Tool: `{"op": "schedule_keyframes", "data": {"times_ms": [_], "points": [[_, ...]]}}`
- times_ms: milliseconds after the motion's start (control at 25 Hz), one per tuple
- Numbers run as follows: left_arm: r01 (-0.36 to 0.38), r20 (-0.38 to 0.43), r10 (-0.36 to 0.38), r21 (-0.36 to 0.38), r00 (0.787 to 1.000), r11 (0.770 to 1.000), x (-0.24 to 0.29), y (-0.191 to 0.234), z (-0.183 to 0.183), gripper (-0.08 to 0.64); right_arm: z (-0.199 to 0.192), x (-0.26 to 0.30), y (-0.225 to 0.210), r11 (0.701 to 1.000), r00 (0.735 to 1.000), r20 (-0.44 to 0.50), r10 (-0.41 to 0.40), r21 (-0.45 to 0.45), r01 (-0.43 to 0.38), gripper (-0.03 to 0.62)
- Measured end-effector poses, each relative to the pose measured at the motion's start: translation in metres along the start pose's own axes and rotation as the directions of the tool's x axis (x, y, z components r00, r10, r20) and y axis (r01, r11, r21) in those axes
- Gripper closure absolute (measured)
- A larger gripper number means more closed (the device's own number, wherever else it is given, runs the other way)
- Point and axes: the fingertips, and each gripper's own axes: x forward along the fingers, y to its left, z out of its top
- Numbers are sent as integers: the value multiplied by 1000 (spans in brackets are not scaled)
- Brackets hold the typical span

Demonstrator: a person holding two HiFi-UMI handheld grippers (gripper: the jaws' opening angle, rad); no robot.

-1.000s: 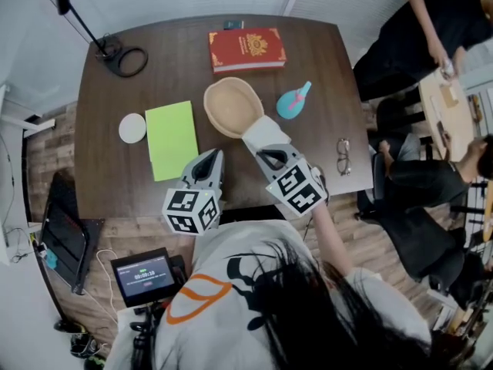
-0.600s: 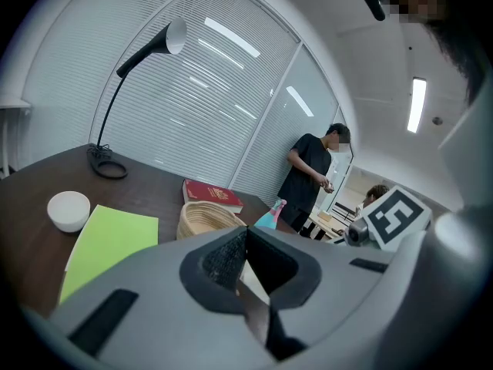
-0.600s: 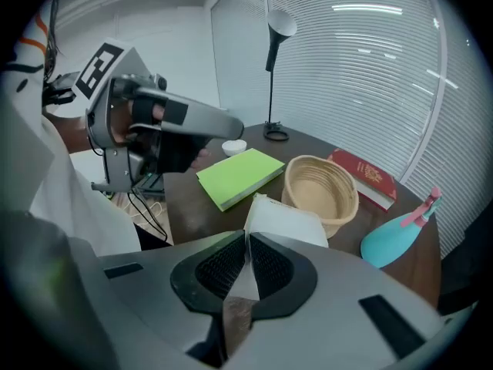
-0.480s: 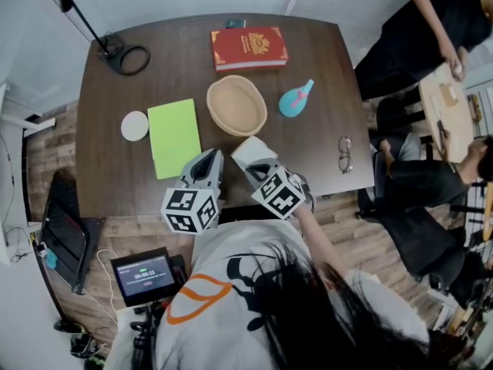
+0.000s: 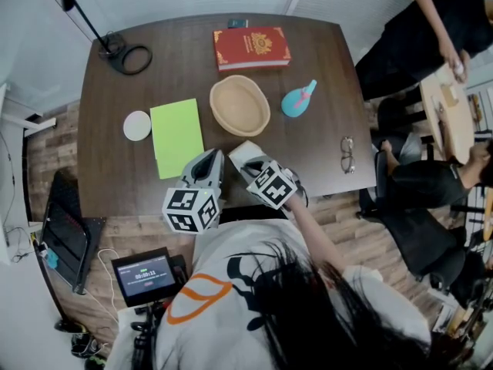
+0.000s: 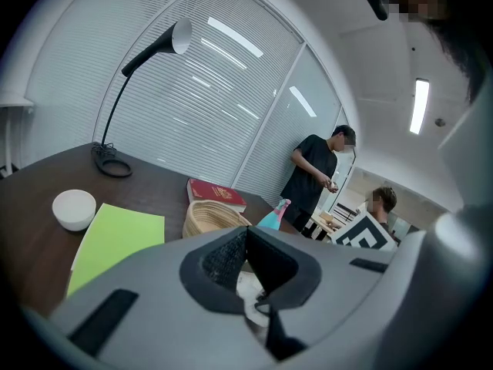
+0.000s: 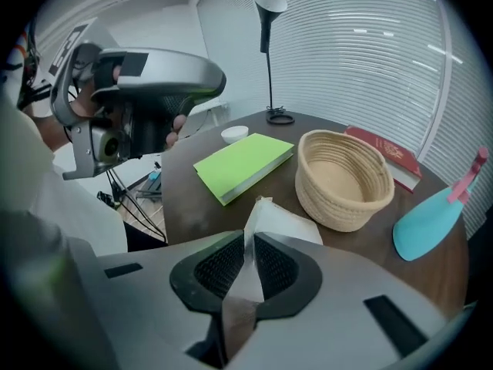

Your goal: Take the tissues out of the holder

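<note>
The tissue [image 7: 277, 220] is pinched in your right tongs [image 7: 249, 237], over the near middle of the counter [image 5: 115, 168]. That dark wooden counter fills the scene, and off its right edge people in dark clothes [image 5: 400, 45] sit and stand by a lighter table [image 5: 447, 106]. A black desk lamp [image 6: 181, 33] rises from the far left corner. A green notebook [image 5: 176, 137] lies flat left of centre, and a red book [image 5: 252, 48] lies at the far edge. A woven basket [image 5: 239, 106] stands upright just near of the red book and just right of the notebook.

Your two tongs hover side by side at the near edge. The left tongs [image 6: 246, 231] have their tips together. A scrap of white shows through the gap behind the tips, and you cannot tell whether it is caught there. The right tongs are closed on the tissue: the white sheet runs up between the pads and fans out past the tips, on the near side of the basket with bare wood between the two. Whether its far edge touches the wood you cannot tell.

A teal scoop-like thing with a pink handle [image 5: 295, 102] lies right of the basket, a pair of glasses [image 5: 345, 154] near the right edge, and a small white bowl [image 5: 137, 126] just left of the notebook.
</note>
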Motion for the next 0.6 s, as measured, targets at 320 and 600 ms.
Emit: {"op": "schedule_keyframes", "data": {"times_ms": [320,600], "points": [[-18,6,18,-10,1000,1000,-3,6,2,560,-1,9,10,1000,1000,-4,17,-11,-17,462],[-13,9,13,-9,1000,1000,-5,4,1,560,12,-4,12,998,998,64,25,59,-29,463]]}}
